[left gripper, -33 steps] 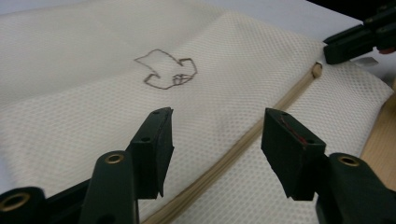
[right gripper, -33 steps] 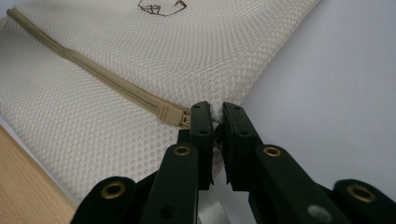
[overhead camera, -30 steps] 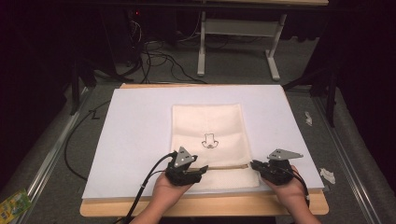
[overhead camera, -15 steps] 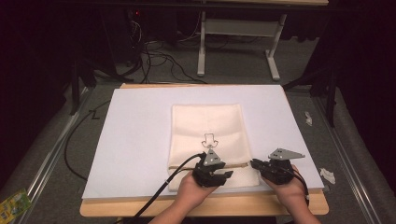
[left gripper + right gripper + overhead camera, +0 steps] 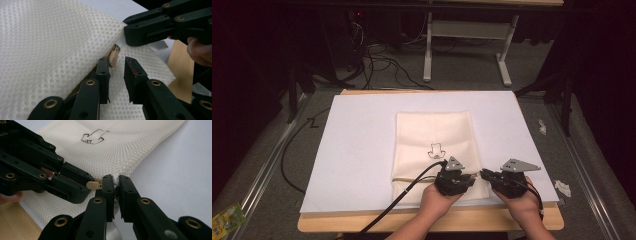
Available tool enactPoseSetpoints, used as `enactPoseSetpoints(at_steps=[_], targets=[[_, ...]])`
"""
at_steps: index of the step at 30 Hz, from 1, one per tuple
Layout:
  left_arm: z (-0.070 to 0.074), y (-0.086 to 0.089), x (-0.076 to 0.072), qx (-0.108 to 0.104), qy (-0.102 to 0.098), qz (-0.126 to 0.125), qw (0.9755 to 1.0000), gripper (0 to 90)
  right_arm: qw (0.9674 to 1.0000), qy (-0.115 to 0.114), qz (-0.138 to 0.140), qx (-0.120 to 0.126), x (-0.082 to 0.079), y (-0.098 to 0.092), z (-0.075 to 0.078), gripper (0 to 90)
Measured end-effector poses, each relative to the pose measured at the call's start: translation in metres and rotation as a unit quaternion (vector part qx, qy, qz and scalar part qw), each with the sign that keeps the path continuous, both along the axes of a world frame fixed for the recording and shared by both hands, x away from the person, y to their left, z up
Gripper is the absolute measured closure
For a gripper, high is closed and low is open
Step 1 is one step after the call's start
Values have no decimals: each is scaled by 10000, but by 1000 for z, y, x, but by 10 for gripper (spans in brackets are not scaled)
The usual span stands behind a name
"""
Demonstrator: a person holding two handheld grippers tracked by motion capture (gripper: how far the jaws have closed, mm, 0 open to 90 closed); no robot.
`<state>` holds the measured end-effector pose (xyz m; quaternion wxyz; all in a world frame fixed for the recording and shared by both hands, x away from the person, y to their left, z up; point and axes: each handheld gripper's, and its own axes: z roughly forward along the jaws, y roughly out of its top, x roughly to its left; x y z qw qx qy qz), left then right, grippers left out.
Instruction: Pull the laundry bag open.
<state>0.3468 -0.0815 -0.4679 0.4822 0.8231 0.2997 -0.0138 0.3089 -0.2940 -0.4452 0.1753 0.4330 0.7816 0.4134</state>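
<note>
Left gripper (image 5: 460,178) sits at about 6 o'clock on the table, on the near right part of the cream mesh bag (image 5: 434,135), jaws parted w/ a clear gap. In the left gripper view its jaws straddle a small tan zipper pull (image 5: 114,57), which lies just ahead of the left jaw tip, at roughly 11 o'clock from the gap; not gripped yet as far as I can tell. Bag lies flat on the white sheet (image 5: 357,145), approx. centre of the table, long axis running 12 to 6 o'clock, w/ a small black outline print (image 5: 435,150) near its middle. A dark seam line, prob. the zipper, runs 9 to 3 o'clock across the near end, so the pull's travel axis looks crosswise to the bag's length.

Right gripper (image 5: 485,174) is just beside the left one, at its 3 o'clock, fingertips nearly touching it. In the right gripper view its jaws are pinched on the bag's corner edge at the zipper end, fabric bunched between them, w/ the pull just at 9 o'clock from the left jaw.

Judgement: left tool is nearer the pull; next move needs it to nudge slightly fwd & left, then clamp. Right looks set to anchor the corner.

Wooden table edge (image 5: 362,222) shows at 6 o'clock.
</note>
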Motion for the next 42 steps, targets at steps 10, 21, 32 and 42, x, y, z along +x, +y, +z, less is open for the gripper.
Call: enactPoseSetpoints(at_steps=[10, 21, 32, 42], targets=[[2, -4, -1, -57, -93, 137, 9998, 871, 10000, -61, -13, -24, -2, 2, 2, 849], [1, 7, -2, 34, -57, 236, 9997, 874, 9999, -56, -56, -107, -2, 4, 2, 852], [-3, 38, -3, 225, -16, 415, 9989, 874, 9998, -65, -192, -95, -3, -2, 1, 851], [1, 57, -9, 372, -55, 399, 9985, 873, 9998, -47, -35, -201, -3, 9, -1, 851]])
